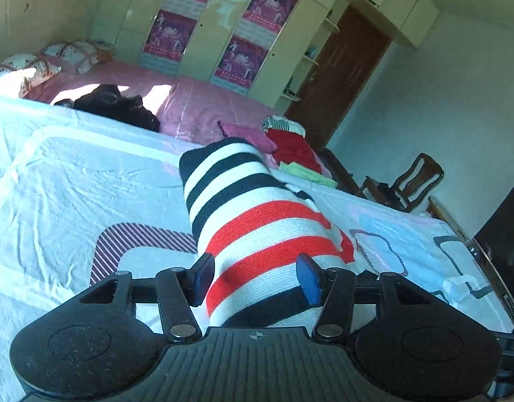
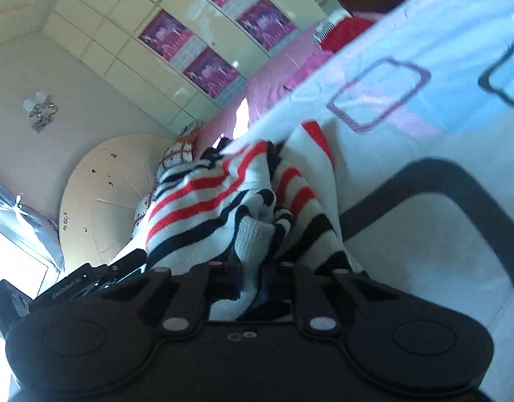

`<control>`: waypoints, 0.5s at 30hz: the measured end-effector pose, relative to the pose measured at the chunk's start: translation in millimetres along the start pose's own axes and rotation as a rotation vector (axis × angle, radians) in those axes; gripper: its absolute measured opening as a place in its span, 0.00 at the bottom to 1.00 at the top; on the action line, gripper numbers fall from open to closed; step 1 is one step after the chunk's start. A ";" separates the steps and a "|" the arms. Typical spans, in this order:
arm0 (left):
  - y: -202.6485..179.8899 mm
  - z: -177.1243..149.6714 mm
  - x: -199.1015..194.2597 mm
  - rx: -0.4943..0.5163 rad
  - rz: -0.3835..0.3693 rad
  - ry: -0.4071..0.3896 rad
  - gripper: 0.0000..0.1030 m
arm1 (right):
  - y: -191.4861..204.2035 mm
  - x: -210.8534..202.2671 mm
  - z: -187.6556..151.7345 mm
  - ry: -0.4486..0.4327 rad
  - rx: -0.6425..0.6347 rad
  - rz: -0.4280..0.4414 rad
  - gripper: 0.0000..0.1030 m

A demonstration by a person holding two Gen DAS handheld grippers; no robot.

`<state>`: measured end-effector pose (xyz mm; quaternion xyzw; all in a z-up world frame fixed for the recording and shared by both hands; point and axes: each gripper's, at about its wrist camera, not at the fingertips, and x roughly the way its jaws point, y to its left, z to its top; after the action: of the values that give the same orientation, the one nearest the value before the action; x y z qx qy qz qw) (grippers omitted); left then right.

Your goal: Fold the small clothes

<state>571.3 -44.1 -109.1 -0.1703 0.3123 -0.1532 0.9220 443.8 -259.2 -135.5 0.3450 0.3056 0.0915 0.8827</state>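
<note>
A knitted sweater (image 1: 257, 221), white with black and red stripes, lies lengthwise on the light patterned bedsheet (image 1: 72, 184). My left gripper (image 1: 255, 278) is open low over its near end. The blue pads (image 1: 308, 279) stand on either side of the cloth without pinching it. In the right wrist view the same sweater (image 2: 223, 207) is bunched and lifted into folds. My right gripper (image 2: 251, 288) is shut on a white and black fold of it. That view is rolled, so the sheet (image 2: 424, 234) slants up to the right.
A stack of folded clothes (image 1: 293, 149), red, green and pink, sits at the bed's far edge. A black garment (image 1: 116, 104) lies on the pink quilt (image 1: 196, 107). Beyond are a wardrobe with posters (image 1: 243, 50), a brown door (image 1: 340, 77) and a wooden chair (image 1: 414, 181).
</note>
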 end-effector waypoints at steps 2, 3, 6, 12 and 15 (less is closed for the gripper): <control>-9.1 -5.0 -0.6 0.033 0.004 0.006 0.51 | 5.7 -24.1 -4.9 -0.048 -0.075 -0.010 0.10; -13.5 -9.0 2.4 0.051 0.002 0.019 0.51 | 2.8 -32.4 -9.3 -0.057 -0.086 -0.023 0.09; -27.1 -21.6 18.5 0.123 0.050 0.076 0.51 | -21.4 -33.3 -24.4 -0.042 -0.048 -0.100 0.09; -26.0 -5.5 1.2 0.132 0.060 -0.011 0.53 | -38.9 -33.6 -2.5 -0.062 0.060 0.022 0.45; -9.8 9.6 1.8 0.082 0.068 -0.024 0.53 | -41.2 -15.2 9.6 0.006 0.085 0.046 0.53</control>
<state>577.0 -51.5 -98.8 -0.1234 0.3005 -0.1323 0.9365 435.5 -300.9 -150.2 0.3888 0.3039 0.1000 0.8640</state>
